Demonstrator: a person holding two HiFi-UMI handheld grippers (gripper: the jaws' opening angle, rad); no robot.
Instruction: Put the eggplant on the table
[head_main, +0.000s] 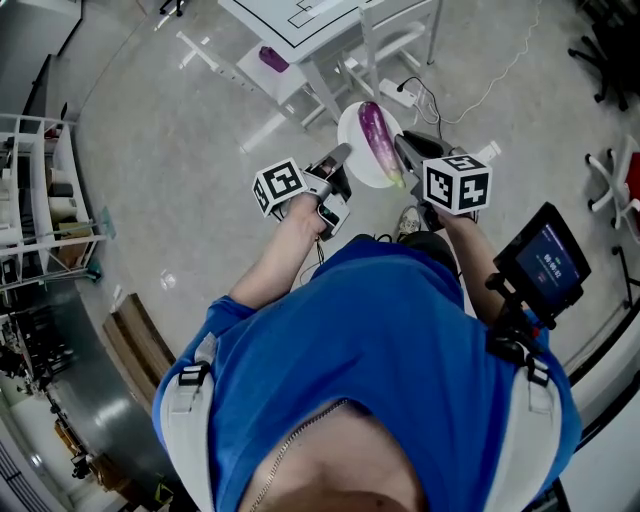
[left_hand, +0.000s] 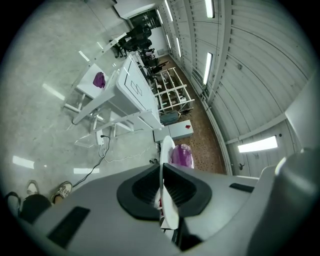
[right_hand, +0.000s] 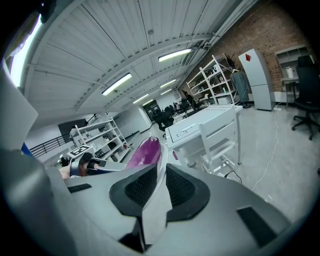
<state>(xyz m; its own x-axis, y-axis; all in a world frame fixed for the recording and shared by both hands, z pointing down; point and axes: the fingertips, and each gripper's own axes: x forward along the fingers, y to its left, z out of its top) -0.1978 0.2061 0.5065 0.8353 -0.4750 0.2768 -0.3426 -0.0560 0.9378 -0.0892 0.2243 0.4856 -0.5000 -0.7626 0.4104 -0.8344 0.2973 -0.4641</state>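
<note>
Left gripper (left_hand: 161, 189) jaws pinch the rim of a white plate (head_main: 352, 135); right gripper (right_hand: 159, 186) pinches the opposite rim (plate held up between both). Eggplant (head_main: 379, 140) lies on the plate: long, glossy purple, greenish end near the right gripper. White table (head_main: 295, 25) well beyond.

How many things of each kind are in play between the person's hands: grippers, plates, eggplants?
Grippers: 2, the left gripper and the right gripper, each shut on the plate's rim
Plates: 1, a white plate
Eggplants: 1, a purple eggplant lying on the plate
Total: 4
</note>
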